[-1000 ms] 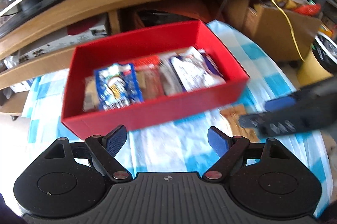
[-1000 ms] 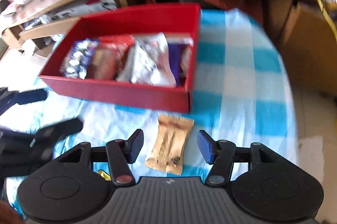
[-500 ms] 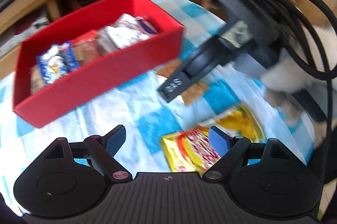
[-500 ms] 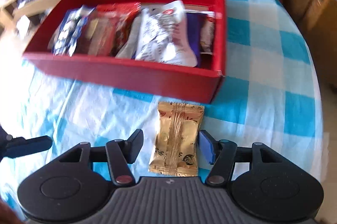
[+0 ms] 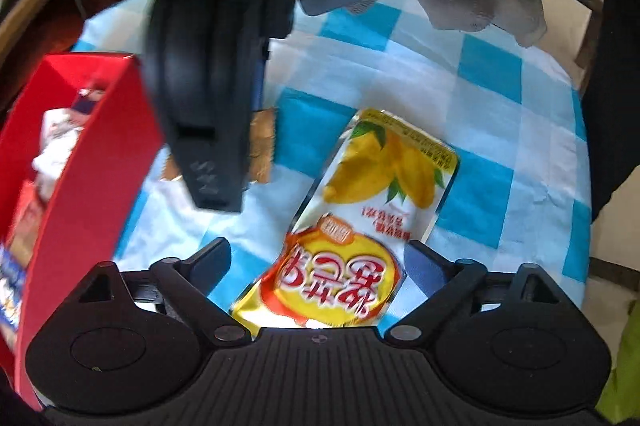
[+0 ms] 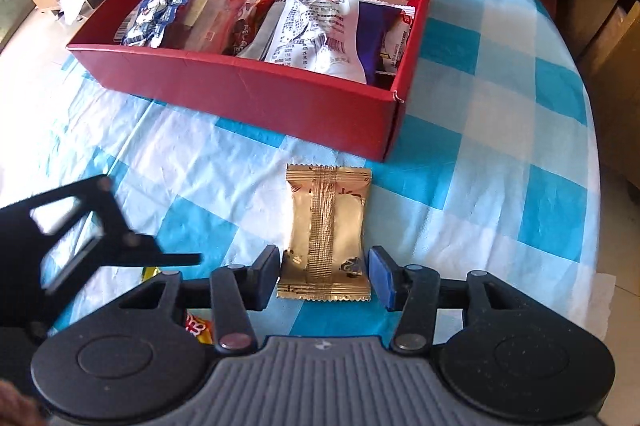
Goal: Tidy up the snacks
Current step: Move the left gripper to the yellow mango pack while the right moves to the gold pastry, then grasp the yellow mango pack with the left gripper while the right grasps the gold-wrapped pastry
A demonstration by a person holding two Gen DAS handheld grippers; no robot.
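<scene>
- Gold foil snack packet lies flat on the blue-and-white checked tablecloth, just in front of the red box; its near end sits between the right gripper fingers.
- Right jaws are open, pads close beside both packet edges, nothing gripped yet.
- Packet is judged light, crinkly, slippery; contents possibly crushable. Hold is best taken across the puffed body, not the crimped end seal, with light pressure.
- Yellow mango-print pouch lies flat on the cloth, near end between the left gripper fingers; jaws wide open, nothing held.
- Pouch is judged soft, floppy, glossy; sag is expected if pinched at one edge, so a mid-width grip is advised.
- Red box already holds several packets in a row.
</scene>
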